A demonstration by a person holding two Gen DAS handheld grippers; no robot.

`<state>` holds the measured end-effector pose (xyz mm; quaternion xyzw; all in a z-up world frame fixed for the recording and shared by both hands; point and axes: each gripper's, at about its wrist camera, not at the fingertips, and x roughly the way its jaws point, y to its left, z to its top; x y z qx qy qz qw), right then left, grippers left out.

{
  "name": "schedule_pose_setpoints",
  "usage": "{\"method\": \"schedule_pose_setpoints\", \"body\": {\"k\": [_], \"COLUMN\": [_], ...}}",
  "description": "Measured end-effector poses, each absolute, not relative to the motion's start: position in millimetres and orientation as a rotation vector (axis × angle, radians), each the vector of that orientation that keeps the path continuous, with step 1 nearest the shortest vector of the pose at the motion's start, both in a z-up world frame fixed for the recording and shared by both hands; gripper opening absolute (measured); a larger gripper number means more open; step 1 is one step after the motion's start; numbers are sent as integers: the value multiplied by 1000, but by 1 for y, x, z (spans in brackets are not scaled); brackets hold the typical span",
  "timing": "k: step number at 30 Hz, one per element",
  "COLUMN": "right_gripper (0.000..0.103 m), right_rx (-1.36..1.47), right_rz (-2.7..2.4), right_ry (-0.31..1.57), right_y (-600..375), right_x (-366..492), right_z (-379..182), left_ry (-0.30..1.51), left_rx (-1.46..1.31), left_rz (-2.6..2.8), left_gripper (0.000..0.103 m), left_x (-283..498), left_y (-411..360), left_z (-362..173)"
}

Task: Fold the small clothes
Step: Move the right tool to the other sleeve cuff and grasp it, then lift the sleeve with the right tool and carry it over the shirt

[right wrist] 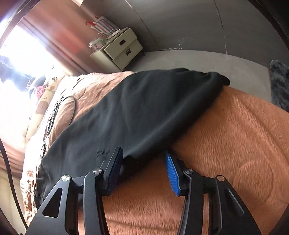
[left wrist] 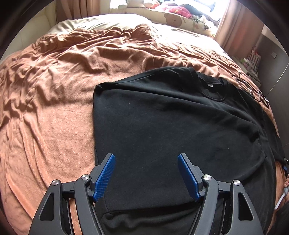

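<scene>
A black T-shirt (left wrist: pixel 162 126) lies on the orange blanket (left wrist: pixel 54 108) of a bed, with its left side folded over the body and its collar (left wrist: pixel 213 88) toward the far right. My left gripper (left wrist: pixel 146 159) is open, hovering just above the shirt's near part, holding nothing. In the right wrist view the same black shirt (right wrist: pixel 135 112) lies across the blanket (right wrist: pixel 234 144). My right gripper (right wrist: pixel 143 157) is open with its blue pads either side of the shirt's near edge, low over the blanket.
Pillows and soft toys (left wrist: pixel 177 12) lie at the head of the bed. Eyeglasses (left wrist: pixel 252 86) lie on the blanket right of the shirt. A white two-drawer nightstand (right wrist: pixel 117 48) stands by the grey wall past the bed edge. A dark rug (right wrist: pixel 280 81) lies on the floor.
</scene>
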<state>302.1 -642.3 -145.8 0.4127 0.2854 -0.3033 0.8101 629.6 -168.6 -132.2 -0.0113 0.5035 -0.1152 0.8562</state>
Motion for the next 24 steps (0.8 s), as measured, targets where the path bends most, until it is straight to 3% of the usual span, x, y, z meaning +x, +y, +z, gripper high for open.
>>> {"method": "schedule_pose_setpoints", "body": {"k": [4, 8, 12, 24], "right_gripper": [25, 18, 5, 3], "right_rx": [928, 967, 935, 665], "right_rz": [-680, -689, -678, -486], "right_ry": [573, 531, 513, 397], "right_y": [-656, -670, -667, -590], "right_x": [304, 303, 302, 324], "right_z": [-151, -158, -153, -51], "left_ry": [1054, 1053, 1050, 1035], "left_rx": [5, 17, 11, -29], "left_rz": [-236, -225, -218, -225], "left_gripper": [73, 73, 73, 73], "left_x": [631, 633, 635, 632], "left_y": [-167, -162, -158, -148], "left_z": [-132, -132, -130, -122]}}
